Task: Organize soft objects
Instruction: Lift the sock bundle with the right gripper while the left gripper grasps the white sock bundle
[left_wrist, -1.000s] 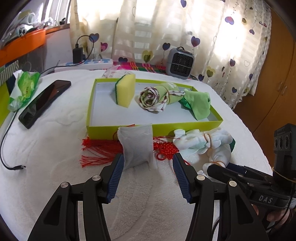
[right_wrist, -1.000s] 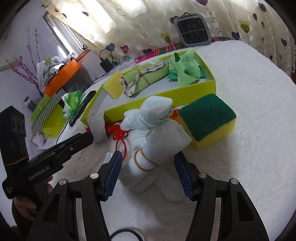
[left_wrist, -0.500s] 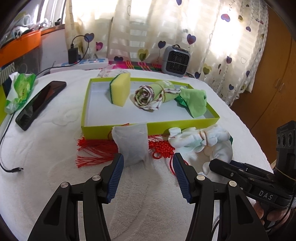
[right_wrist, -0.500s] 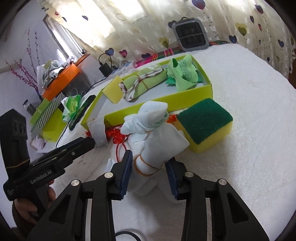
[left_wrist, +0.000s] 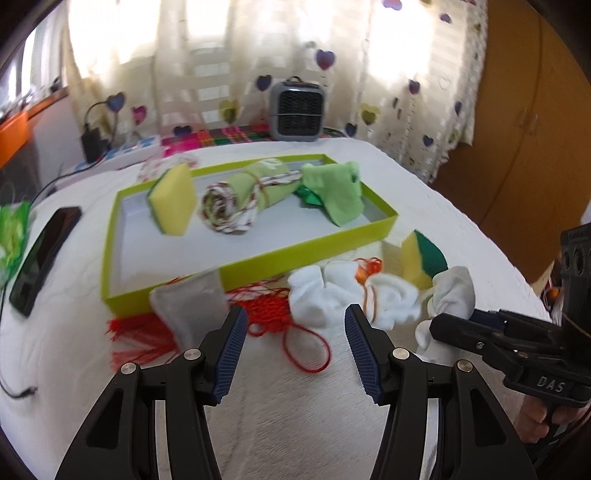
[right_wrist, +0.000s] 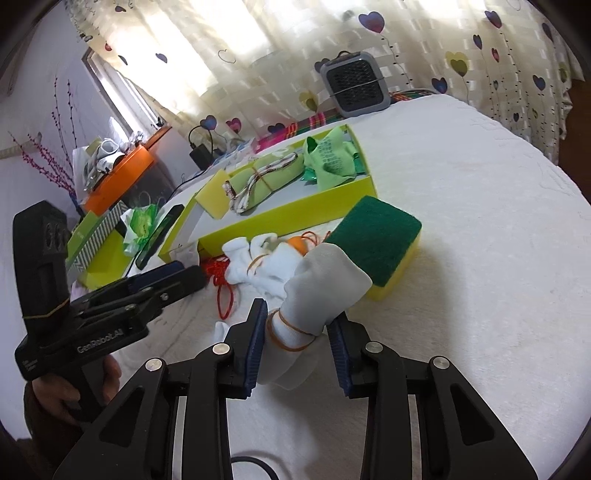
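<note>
On the white-covered bench (right_wrist: 461, 229), right tool (right_wrist: 297, 341) is closing on a rolled white sock bundle (right_wrist: 317, 295) bound with rubber bands; pads press both sides of the banded end, and the roll tilts up and away from the tool toward a green-topped yellow sponge (right_wrist: 376, 243) just behind it. Left tool (left_wrist: 291, 350) is wide, nothing between its fingers, hovering over a red tasselled cord (left_wrist: 273, 314) on the bench. Second white sock bundle (left_wrist: 347, 291) lies just right of the cord, in front of the lime-green tray (left_wrist: 258, 266). Grey-white pouch (left_wrist: 192, 306) leans on the tray's front wall. Inside the tray: yellow sponge (left_wrist: 173, 205) on edge at the left, rolled green-and-patterned cloth (left_wrist: 243, 197) mid, light green cloth (left_wrist: 338, 192) at the right. Black phone (left_wrist: 44, 258) lies left of the tray, apart from it.
</note>
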